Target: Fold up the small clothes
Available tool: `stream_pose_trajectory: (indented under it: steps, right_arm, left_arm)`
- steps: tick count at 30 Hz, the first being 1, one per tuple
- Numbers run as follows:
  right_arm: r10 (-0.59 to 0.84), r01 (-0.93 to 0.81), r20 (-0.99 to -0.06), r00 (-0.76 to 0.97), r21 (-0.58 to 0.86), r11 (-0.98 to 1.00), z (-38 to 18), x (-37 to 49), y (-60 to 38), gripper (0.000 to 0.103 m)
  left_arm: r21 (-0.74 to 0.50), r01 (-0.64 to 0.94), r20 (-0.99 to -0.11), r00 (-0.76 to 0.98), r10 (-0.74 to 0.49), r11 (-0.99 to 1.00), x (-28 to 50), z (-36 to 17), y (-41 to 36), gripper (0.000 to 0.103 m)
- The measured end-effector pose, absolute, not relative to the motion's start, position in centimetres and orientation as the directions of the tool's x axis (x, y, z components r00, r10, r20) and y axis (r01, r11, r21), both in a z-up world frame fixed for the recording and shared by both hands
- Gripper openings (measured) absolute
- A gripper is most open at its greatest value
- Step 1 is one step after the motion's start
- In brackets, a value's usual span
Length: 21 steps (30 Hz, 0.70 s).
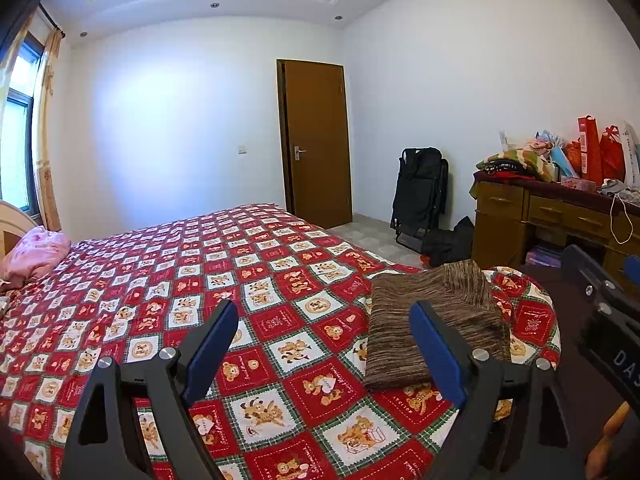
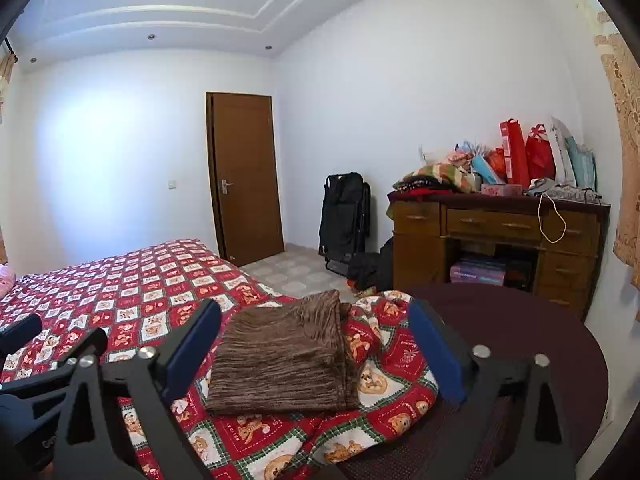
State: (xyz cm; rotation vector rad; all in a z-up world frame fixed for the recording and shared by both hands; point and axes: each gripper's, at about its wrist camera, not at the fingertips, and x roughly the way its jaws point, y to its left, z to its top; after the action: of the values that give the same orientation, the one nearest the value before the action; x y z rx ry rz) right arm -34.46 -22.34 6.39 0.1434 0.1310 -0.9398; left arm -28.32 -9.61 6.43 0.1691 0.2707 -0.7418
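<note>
Left wrist view first. Left gripper (image 1: 324,344) fills the lower half of the frame, jaws spread wide, nothing between the blue pads (image 1: 210,350). Under it is the bed cover (image 1: 280,280), red with a bear-print check. Folded brown garment (image 1: 436,320) lies flat on that cover at centre right, partly hidden behind the right-hand pad, not gripped. Part of the right gripper (image 1: 608,312) pokes in at the right edge; its jaws are not visible from this side. Pink bundle (image 1: 38,254) sits at the left edge on the bed. Brown door (image 1: 318,140) is closed at upper centre, black folded chair (image 1: 420,196) leans on the wall right of it, wooden desk (image 1: 540,216) further right carries a heap of clothes and red bags (image 1: 600,152). Window and curtain at far left.

Right wrist view. Right gripper (image 2: 316,344) is also wide, nothing clamped. Brown garment (image 2: 280,360) lies between the two pads in frame but beyond them, clear of both, resting on a bunched corner of the bed cover (image 2: 140,288). That corner sits next to a dark round table (image 2: 520,340) at lower right; whether it overlaps the tabletop I can't tell. Left gripper (image 2: 48,360) body shows at the lower left edge. Door (image 2: 244,176), black chair (image 2: 344,216) and desk (image 2: 496,232) with red bags (image 2: 524,152) run across mid-frame from centre to right.
</note>
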Motion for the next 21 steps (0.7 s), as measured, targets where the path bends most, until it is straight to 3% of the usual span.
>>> stream_pose_trajectory:
  steps: [21]
  right_arm:
    - [-0.795,0.816,-0.186,0.577,0.093,0.570,6.42,-34.71,-22.66,0.101]
  left_arm:
    - [0.047,0.668,-0.298,0.719,-0.628,0.743,-28.51,6.73,-9.17,0.089]
